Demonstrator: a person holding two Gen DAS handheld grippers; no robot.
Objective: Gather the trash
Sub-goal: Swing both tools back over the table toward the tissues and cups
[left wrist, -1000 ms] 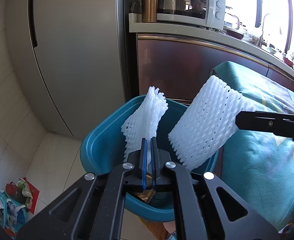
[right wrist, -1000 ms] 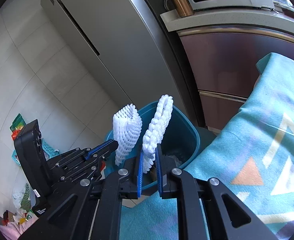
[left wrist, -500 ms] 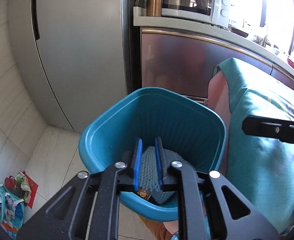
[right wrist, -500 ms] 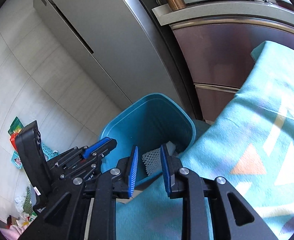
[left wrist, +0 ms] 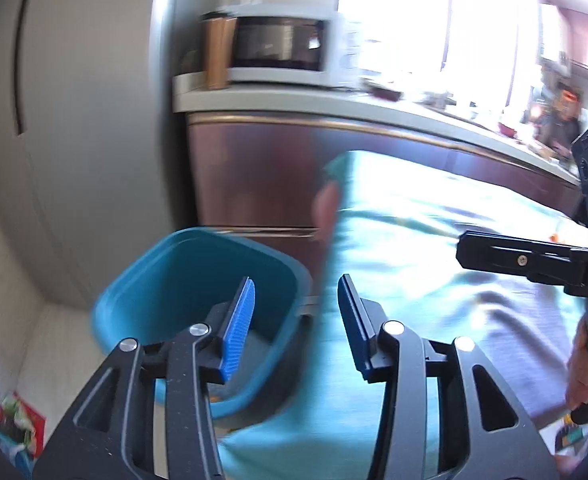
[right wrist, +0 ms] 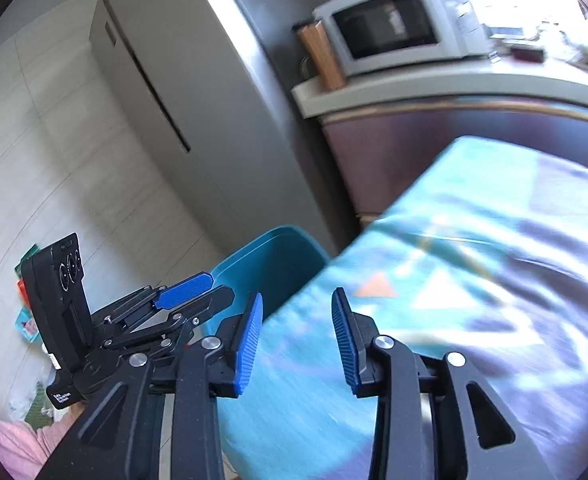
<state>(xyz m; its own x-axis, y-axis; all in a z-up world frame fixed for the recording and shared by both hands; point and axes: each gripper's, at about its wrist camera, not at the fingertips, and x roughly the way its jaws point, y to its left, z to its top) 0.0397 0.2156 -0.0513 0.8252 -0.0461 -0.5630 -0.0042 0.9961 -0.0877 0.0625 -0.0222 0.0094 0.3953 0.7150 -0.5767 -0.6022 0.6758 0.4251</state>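
Note:
A teal plastic bin [left wrist: 198, 280] stands on the floor beside the table edge; it also shows in the right wrist view [right wrist: 274, 264]. Its contents are blurred. My left gripper [left wrist: 295, 320] is open and empty, over the bin's right rim and the cloth edge. My right gripper [right wrist: 295, 336] is open and empty above the teal patterned tablecloth [right wrist: 473, 300]. The left gripper also shows in the right wrist view [right wrist: 182, 292], and the right gripper's body in the left wrist view [left wrist: 533, 260]. Both views are motion-blurred.
A grey fridge [left wrist: 82, 120] stands behind the bin. A counter holds a microwave [left wrist: 282, 48] and a copper tumbler [left wrist: 216, 52]. Cabinet fronts [left wrist: 262, 176] lie beyond the tablecloth [left wrist: 433, 280]. Bags and clutter [left wrist: 10, 428] lie on the tiled floor at left.
Both grippers let go of their white foam nets into the bin, opened wide, and swung back and to the right toward the tablecloth.

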